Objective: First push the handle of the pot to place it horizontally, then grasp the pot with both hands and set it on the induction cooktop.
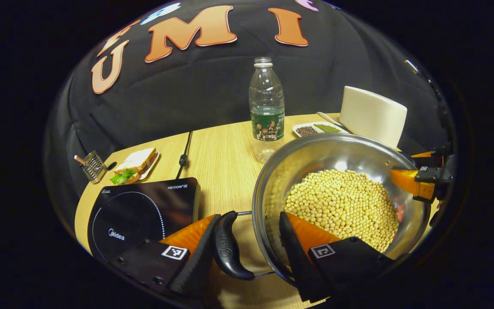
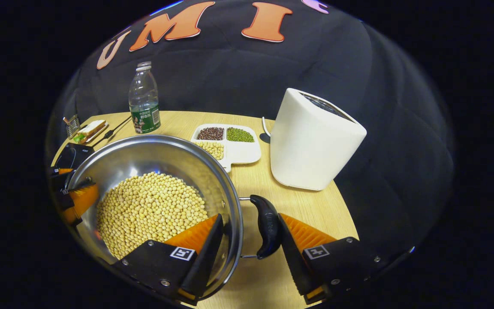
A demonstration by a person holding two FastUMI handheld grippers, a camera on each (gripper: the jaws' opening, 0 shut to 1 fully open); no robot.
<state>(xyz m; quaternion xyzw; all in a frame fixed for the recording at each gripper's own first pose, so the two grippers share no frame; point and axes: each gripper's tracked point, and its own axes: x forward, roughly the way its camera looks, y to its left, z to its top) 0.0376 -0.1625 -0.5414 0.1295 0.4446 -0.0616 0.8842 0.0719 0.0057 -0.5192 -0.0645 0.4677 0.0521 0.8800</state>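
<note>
A steel pot (image 1: 315,159) holding soybeans (image 1: 341,201) sits on the wooden table just right of the black induction cooktop (image 1: 144,210). My left gripper (image 1: 252,216) straddles the pot's near side, one finger against the black handle (image 1: 230,249) and the other inside the rim. In the right gripper view, my right gripper (image 2: 250,216) clamps the opposite handle (image 2: 268,227) and the pot (image 2: 157,154) wall the same way. Each gripper also appears across the pot: the right gripper (image 1: 414,182) and the left gripper (image 2: 75,197). Whether the pot rests on the table is unclear.
A plastic bottle (image 1: 266,107) stands behind the pot. A white appliance (image 2: 311,137) and a divided tray of beans (image 2: 247,152) sit at the back right. A sandwich plate (image 1: 135,165), a wire holder (image 1: 92,165) and the cooktop's cable (image 1: 183,159) lie behind the cooktop.
</note>
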